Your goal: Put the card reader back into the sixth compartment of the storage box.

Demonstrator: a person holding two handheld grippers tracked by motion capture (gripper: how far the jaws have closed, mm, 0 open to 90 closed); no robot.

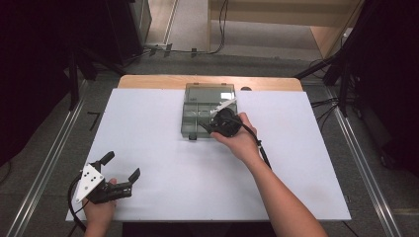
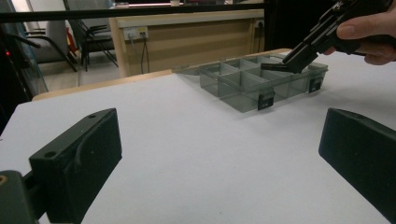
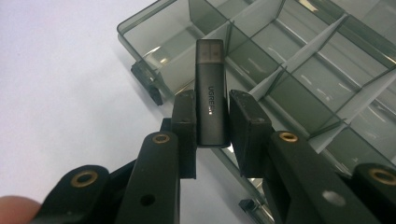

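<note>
Pinching a small dark stick (image 3: 211, 93) with "UGRE" on its side, the right gripper (image 3: 211, 133) had both jaws pressed on it, one on each side, in the middle of the right gripper view. Held over the near edge of a see-through grey box (image 1: 190, 106) with many little rooms, near the top middle of the high view on the white table (image 1: 163, 163). Resting in the lower left of the high view, well away from the box, the left gripper (image 1: 121, 167) kept its jaws wide apart with nothing between them.
</note>
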